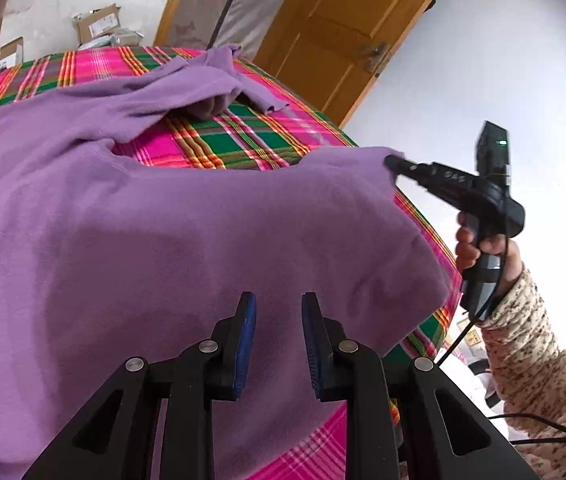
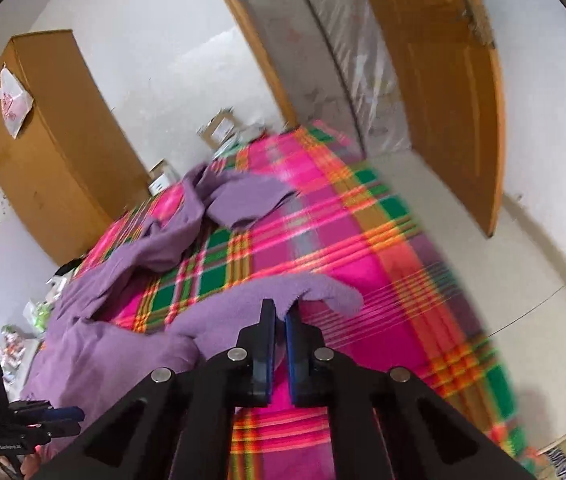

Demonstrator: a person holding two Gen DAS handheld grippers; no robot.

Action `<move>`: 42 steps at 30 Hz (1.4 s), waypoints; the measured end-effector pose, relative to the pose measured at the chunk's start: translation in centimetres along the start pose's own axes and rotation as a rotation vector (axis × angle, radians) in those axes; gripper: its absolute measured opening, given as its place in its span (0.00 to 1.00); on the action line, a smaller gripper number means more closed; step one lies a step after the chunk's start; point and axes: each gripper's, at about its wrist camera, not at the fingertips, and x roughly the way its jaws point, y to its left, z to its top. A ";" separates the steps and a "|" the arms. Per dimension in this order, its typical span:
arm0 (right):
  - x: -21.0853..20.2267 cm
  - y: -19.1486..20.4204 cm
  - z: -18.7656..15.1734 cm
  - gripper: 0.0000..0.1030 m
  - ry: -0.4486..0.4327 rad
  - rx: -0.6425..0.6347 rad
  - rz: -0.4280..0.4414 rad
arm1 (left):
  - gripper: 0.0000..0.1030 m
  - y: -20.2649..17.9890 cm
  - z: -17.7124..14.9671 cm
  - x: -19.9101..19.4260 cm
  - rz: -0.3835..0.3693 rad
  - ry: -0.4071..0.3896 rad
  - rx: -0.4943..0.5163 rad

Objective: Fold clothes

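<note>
The left gripper (image 1: 279, 308) hangs just over the purple sweater (image 1: 163, 220). Its two blue pads (image 1: 245, 344) stand a little apart, and nothing is pinched between them. The sweater lies spread on the checked pink and green blanket (image 1: 243, 140), right under and in front of this gripper. One sleeve (image 1: 203, 80) lies crumpled far ahead of it.

Off to the right of the left gripper, a hand (image 1: 479, 248) in a speckled sleeve (image 1: 531, 344) holds the right gripper (image 1: 393, 162). Its tip sits at the edge of the sweater. In the right wrist view, the right gripper (image 2: 281, 312) has its pads pressed close together on a fold of the purple sweater (image 2: 219, 320). The cloth bunches up between them and a floppy bit sticks out just past the tips. The blanket (image 2: 343, 240) stretches away in front of this gripper. A wooden door (image 2: 443, 80) stands farther ahead and to its right, and a wooden cupboard (image 2: 51, 152) stands far to its left.
</note>
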 end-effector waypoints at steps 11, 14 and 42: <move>-4.0 -5.3 1.1 0.04 -0.099 0.092 -0.169 | 0.23 -1.5 0.5 1.8 -0.041 0.030 0.028; -4.8 -6.7 1.3 0.04 -0.116 0.110 -0.213 | 0.23 -1.9 0.3 1.9 -0.049 0.037 0.039; -8.7 -15.7 -0.8 0.04 -0.121 0.214 -0.493 | 0.23 -2.5 0.3 4.1 -0.078 0.080 0.044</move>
